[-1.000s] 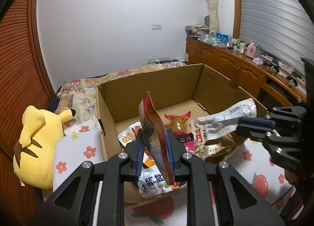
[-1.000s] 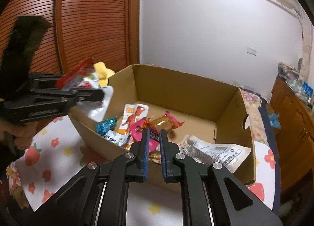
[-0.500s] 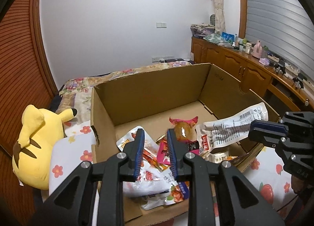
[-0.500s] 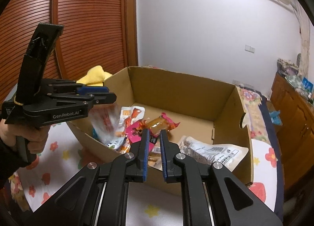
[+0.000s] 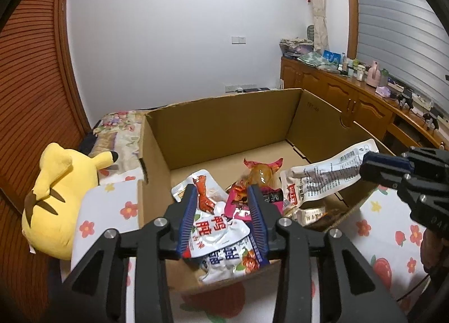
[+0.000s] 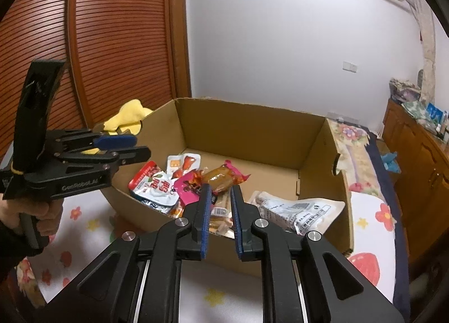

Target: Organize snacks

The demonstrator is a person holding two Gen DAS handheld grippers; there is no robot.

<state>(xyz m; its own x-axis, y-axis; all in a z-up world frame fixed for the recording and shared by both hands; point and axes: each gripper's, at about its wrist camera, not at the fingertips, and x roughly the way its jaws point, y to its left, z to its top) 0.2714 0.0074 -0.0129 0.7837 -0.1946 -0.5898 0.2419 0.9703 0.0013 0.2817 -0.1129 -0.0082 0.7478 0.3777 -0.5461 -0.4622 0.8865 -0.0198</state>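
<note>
An open cardboard box (image 5: 224, 129) on the bed holds several snack packets. My left gripper (image 5: 221, 194) is open and empty above the box's near left corner; a white and red snack pouch (image 5: 216, 234) lies in the box under it. The pouch also shows in the right wrist view (image 6: 155, 185). My right gripper (image 6: 220, 188) is slightly open and empty, over the box's near wall (image 6: 252, 250). A long white packet (image 5: 322, 180) leans on the box's right rim. A pink-ended snack (image 6: 224, 175) lies mid-box.
A yellow plush toy (image 5: 56, 196) lies left of the box. The bed has a white sheet with flowers and strawberries (image 6: 370, 227). A wooden cabinet with clutter (image 5: 350, 90) runs along the right wall. A slatted wooden door (image 6: 112, 42) is at the left.
My left gripper held the white and red pouch upright a second ago; it opened and the pouch dropped into the box. The right gripper's fingers have parted a little.
</note>
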